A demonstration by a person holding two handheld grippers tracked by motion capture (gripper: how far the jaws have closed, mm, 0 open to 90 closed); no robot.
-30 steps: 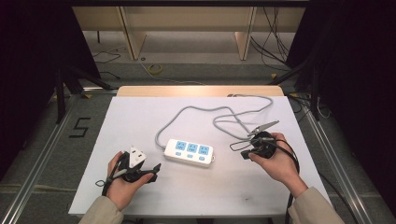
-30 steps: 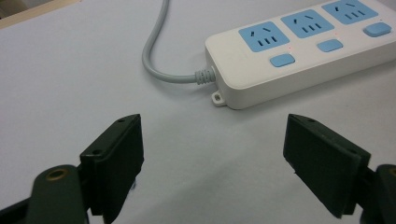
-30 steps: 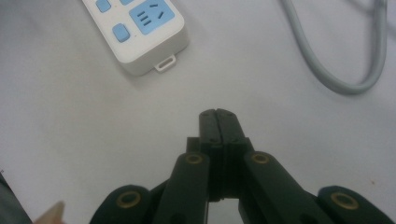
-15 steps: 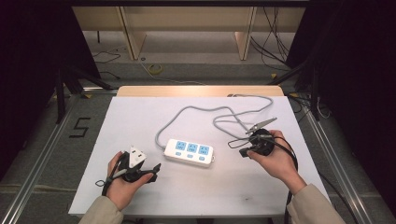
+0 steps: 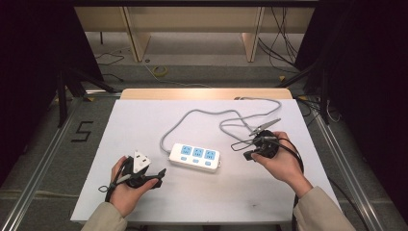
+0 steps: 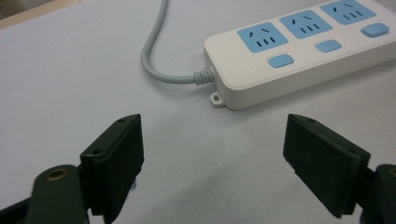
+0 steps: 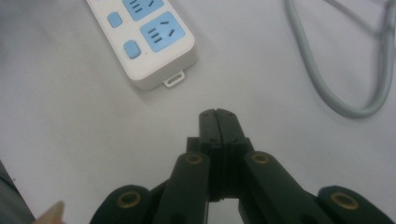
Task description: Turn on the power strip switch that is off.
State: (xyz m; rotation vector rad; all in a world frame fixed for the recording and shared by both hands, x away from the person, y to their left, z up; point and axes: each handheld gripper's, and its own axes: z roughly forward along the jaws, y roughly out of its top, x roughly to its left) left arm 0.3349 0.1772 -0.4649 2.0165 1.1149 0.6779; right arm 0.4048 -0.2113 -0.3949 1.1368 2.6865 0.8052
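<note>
- Power strip (image 5: 195,157): white body, three blue sockets, lies flat at the centre of the high view on the white table (image 5: 144,120), between the two hands.
- Its grey cord (image 5: 202,115) leaves the strip's left end, loops toward the upper centre, then coils at centre right and runs off the table's far edge.
- Left gripper (image 6: 212,163): jaws spread wide, nothing between them. Sits lower left in the high view; in the left gripper view the strip's cord end lies just ahead, in the upper right of that frame.
- Right gripper (image 7: 218,115): jaws pressed together, holding nothing. Sits centre right in the high view, beside the cord coil; the strip's other end is in the upper left of the right gripper view.
- Handling, as judged: rigid plastic shell, probably light, smooth, likely to slide on the table if pushed. Best hold looks to be across the narrow width of the body, near an end. The cord is flexible and will drag behind.
- Small mounting tab (image 7: 174,79) at each end: too thin for a secure grip.
- Hard to make out: the plug end of the cord is not visible; socket switch positions cannot be read.
</note>
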